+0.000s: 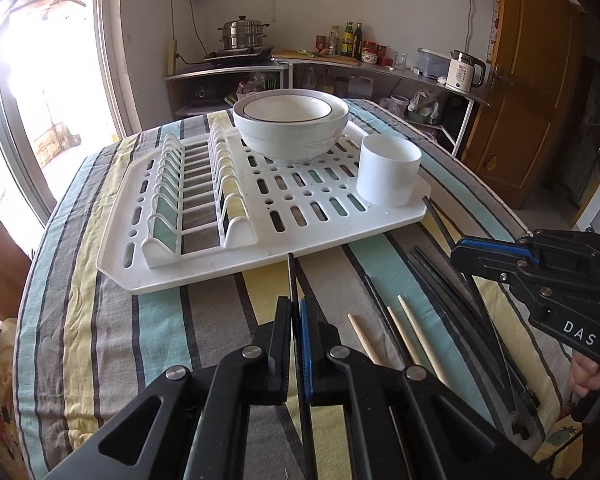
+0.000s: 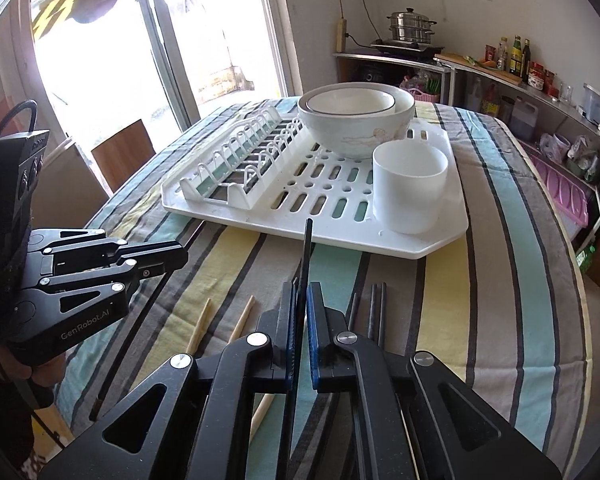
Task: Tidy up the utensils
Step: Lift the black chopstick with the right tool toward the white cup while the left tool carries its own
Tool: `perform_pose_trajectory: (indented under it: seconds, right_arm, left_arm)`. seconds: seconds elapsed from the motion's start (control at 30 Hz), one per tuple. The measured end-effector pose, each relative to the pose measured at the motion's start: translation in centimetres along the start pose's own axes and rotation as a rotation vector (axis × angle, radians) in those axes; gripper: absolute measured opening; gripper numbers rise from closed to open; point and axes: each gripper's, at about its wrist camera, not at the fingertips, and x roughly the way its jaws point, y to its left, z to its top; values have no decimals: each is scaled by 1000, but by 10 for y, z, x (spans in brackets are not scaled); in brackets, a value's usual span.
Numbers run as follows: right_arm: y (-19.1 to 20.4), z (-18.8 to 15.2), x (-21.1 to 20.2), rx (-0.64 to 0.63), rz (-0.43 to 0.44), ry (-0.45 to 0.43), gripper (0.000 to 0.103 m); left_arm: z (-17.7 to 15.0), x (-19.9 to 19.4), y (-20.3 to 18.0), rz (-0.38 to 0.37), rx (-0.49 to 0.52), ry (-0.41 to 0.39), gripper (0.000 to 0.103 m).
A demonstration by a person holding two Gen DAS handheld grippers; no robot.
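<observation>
My left gripper [image 1: 296,306] is shut on a black chopstick [image 1: 291,276] whose tip points at the front rim of the white dish rack [image 1: 204,276]. My right gripper [image 2: 301,292] is shut on another black chopstick [image 2: 307,248], aimed toward the white cup [image 2: 410,188] on the rack's near right corner. Each gripper shows in the other's view: the right gripper [image 1: 458,250] at the right, the left gripper [image 2: 182,256] at the left. Loose wooden chopsticks [image 1: 364,338] and several black chopsticks [image 1: 452,292] lie on the striped cloth between the grippers.
Two nested white bowls [image 1: 292,128] sit at the back of the rack, behind the cup [image 1: 388,172]. The plate slots [image 1: 196,196] fill the rack's left half. A wooden chair [image 2: 122,152] stands at the table's far left edge, and kitchen shelves [image 2: 540,92] run behind.
</observation>
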Motion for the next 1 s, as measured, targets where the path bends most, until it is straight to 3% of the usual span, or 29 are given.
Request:
perform_pose_trajectory:
  seconds: [0.53,1.0]
  right_arm:
    - [8,16,-72,-2,25,-210,5]
    - [5,19,-100,-5,15,-289,5]
  left_arm:
    - [16,-109,9,2,-32,-217,4]
    - [23,-133,3,3,-42,-271,4]
